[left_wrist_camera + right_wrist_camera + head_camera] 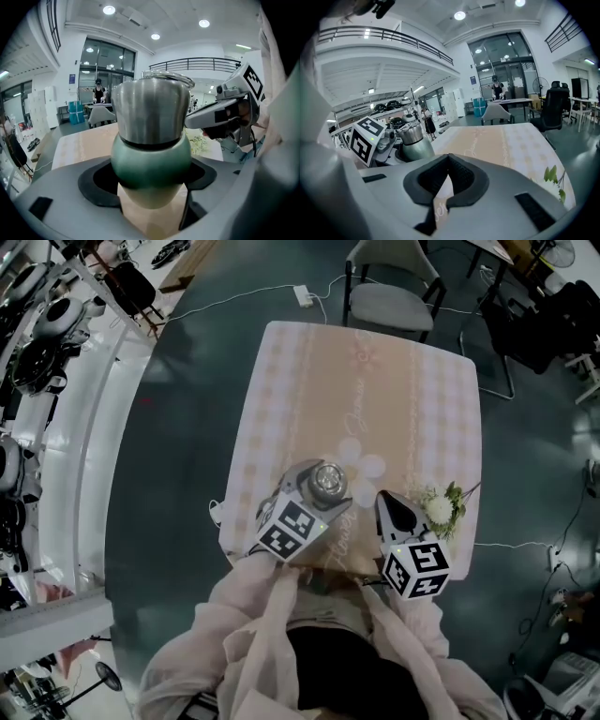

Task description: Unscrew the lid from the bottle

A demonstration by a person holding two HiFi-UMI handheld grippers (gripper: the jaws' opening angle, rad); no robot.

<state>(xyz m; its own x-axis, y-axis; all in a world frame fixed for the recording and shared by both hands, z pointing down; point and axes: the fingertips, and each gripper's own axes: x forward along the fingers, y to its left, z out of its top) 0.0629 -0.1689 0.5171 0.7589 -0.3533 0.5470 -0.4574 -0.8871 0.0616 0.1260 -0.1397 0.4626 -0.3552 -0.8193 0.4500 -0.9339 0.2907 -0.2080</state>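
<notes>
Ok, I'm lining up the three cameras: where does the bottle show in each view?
Head view: the bottle is just below centre, at the near edge of the table.
Left gripper view: it fills the centre, gripped between the jaws.
Right gripper view: it is small, left of centre, at mid-height.
Shared landmark: the beige tablecloth.

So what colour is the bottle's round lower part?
Green; the bottle shows best in the left gripper view.
</notes>
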